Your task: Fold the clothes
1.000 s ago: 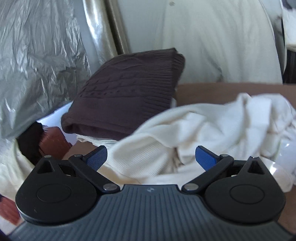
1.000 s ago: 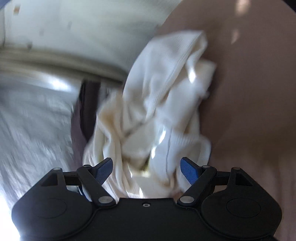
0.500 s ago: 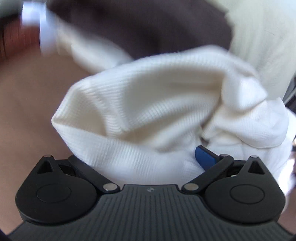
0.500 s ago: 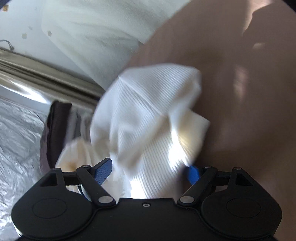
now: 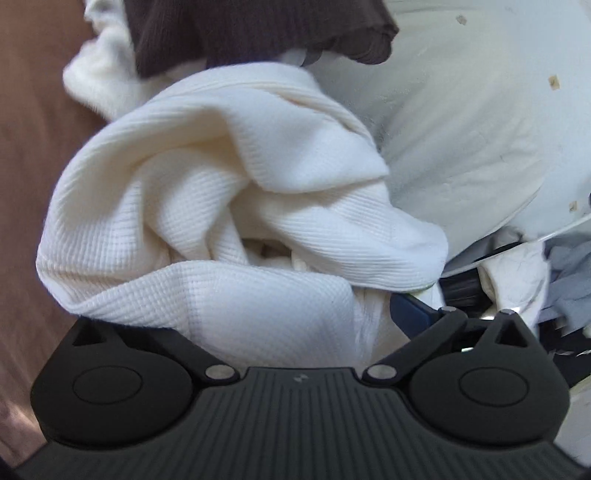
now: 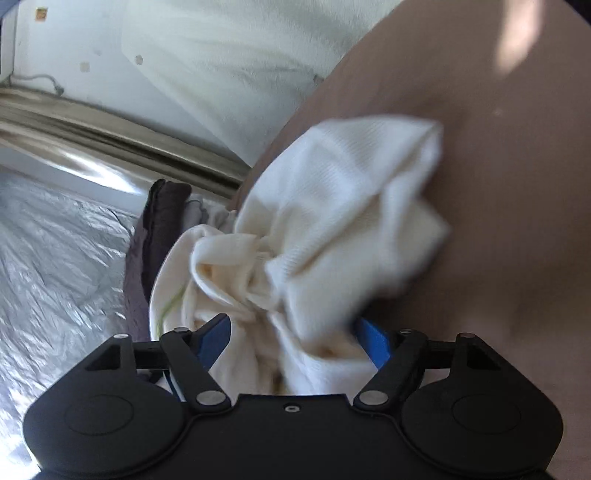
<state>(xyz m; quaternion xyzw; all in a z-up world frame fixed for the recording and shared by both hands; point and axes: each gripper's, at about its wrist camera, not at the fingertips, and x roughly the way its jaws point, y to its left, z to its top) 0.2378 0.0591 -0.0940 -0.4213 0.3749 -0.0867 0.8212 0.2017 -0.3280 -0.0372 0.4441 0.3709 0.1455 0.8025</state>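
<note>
Both sets of my fingers are pushed into the same crumpled white garment (image 5: 229, 206). My left fingers (image 5: 258, 317) have cloth heaped over them: only the blue pad on one side (image 5: 410, 314) shows, the other is buried under the waffle-knit folds, so I cannot tell whether they are pinching anything or just standing in the pile. My right fingers (image 6: 291, 339) stand wide and are closing at this moment, with a thick bunch of the white garment (image 6: 332, 221) between the two blue pads; the cloth looks loose there, not squeezed flat.

That garment lies bunched up on the brown bed surface (image 6: 498, 221), which shows bare along one side of it in both views. Beyond it, toward the far edge, a folded dark brown sweater (image 5: 236, 29) sits on another pale folded piece (image 5: 103, 74), just beside the white bundle. Behind those, a white pillow (image 5: 461, 129) leans up. Crinkled silver sheeting (image 6: 55, 258) spreads beside the bed past the dark sweater.
</note>
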